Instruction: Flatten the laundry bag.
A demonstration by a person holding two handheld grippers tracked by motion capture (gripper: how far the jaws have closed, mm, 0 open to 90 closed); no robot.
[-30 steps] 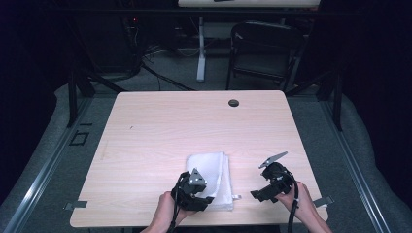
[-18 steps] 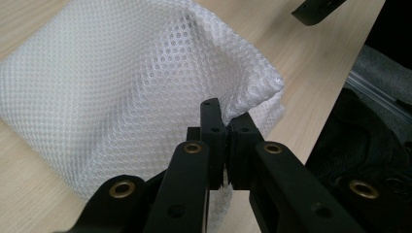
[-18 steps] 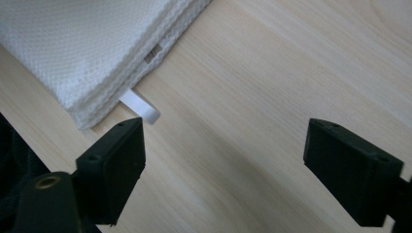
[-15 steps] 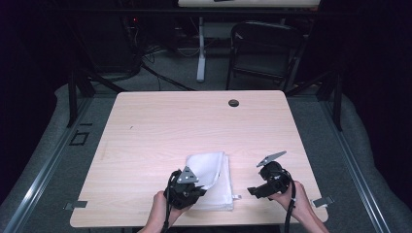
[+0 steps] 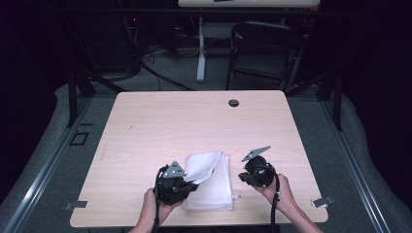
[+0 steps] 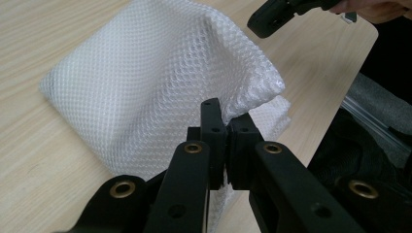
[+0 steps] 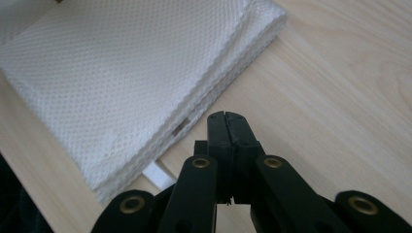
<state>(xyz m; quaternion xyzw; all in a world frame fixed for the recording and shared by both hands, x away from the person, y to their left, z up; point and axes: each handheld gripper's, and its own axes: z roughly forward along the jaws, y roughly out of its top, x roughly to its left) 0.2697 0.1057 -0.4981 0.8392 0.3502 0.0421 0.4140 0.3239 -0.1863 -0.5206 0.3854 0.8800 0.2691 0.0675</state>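
**Left pinches the cloth, right shut beside it**

In the lower middle of the high view, my left gripper (image 5: 190, 183) sits at the lower left edge of the cloth (image 5: 214, 187), a white folded mesh piece lying on the table (image 5: 160, 126) near its front edge. In the left gripper view my jaws are pressed together on a fold of the cloth (image 6: 160, 82), just above the centre of the frame; the pinched layer is lifted off the pile and bulges toward the upper right, while the rest lies flat across the upper left.

My right gripper (image 5: 241, 175) is just right of the cloth in the high view, held in my right hand (image 5: 282, 189) at the lower right. In the right gripper view its jaws meet with no gap and nothing between them (bare wood shows around the tips). They hang over the table in the lower middle of that frame, just beside the cloth's (image 7: 121, 77) stacked edge, where a small white tag (image 7: 159, 175) pokes out at the lower left. I cannot tell whether the tips touch the wood.
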